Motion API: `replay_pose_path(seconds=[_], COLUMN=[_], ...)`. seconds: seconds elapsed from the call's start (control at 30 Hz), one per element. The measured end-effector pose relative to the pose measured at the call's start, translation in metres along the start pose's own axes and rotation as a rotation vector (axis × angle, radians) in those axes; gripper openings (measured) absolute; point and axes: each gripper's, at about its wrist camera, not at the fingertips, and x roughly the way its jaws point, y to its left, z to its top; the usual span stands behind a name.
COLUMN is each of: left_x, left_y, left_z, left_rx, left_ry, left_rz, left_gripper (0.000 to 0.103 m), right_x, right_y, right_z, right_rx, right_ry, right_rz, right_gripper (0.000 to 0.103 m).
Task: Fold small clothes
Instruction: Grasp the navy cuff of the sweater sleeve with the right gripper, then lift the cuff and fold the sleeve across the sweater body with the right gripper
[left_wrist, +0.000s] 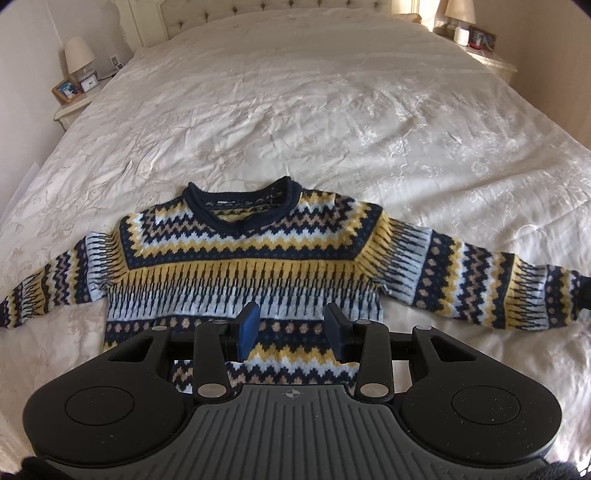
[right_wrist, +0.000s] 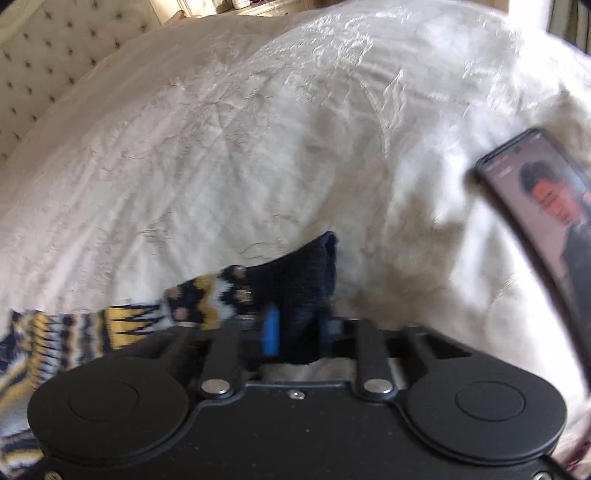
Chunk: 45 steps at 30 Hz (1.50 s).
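A small knitted sweater (left_wrist: 240, 273) in navy, yellow and white zigzag bands lies flat on the bed, neck away from me, both sleeves spread out. My left gripper (left_wrist: 291, 325) hangs open above the sweater's lower body, with nothing between its blue pads. In the right wrist view, my right gripper (right_wrist: 299, 328) sits at the navy cuff (right_wrist: 303, 280) of the sweater's sleeve (right_wrist: 122, 325). The cuff lies between the jaws, which stand slightly apart. The view is blurred, so I cannot tell whether they pinch the cuff.
The cream bedspread (left_wrist: 332, 122) covers the whole bed. A tufted headboard (left_wrist: 277, 11) is at the far end, with bedside tables and lamps (left_wrist: 77, 55) on both sides. A phone (right_wrist: 546, 221) with a lit screen stands at the right of the right wrist view.
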Motion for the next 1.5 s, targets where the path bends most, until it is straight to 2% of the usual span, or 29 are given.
replay_pose_path(seconds=[0.17,0.37,0.53,0.8,1.03,1.23,1.37,1.5], left_x=[-0.008,-0.013,-0.017,-0.006,0.012,0.028,0.033,0.037], left_y=[0.007,0.023,0.049,0.123,0.209,0.286,0.327,0.353], left_z=[-0.004,-0.01,-0.017,-0.028,-0.039,-0.046,-0.051,-0.054], left_rx=[-0.006,-0.024,-0.05,-0.095,-0.101,-0.139,-0.147,-0.165], left_ry=[-0.01,-0.015,-0.029,-0.03,-0.02,0.008,0.022,0.037], left_rz=[0.017,0.012,0.001,-0.02,-0.027,0.018,0.053,0.07], left_gripper=[0.038,0.038,0.038,0.038,0.038,0.038,0.038,0.038], right_x=[-0.016,-0.058,-0.09,-0.108,-0.094,-0.052,-0.024,0.002], right_y=[0.013,0.058,0.12,0.265,0.428,0.556,0.619,0.656], right_z=[0.004,0.021,0.028,0.012,-0.046,-0.126,-0.182,-0.226], right_rx=[0.004,-0.065,-0.143,-0.274,-0.416,-0.53,-0.598,-0.662], right_ry=[-0.016,-0.077,-0.117,-0.132,-0.092,0.001,0.067,0.12], right_rz=[0.042,0.133,0.213,0.31,0.398,0.487,0.51,0.485], right_gripper=[0.018,0.017,0.017,0.017,0.017,0.017,0.017,0.017])
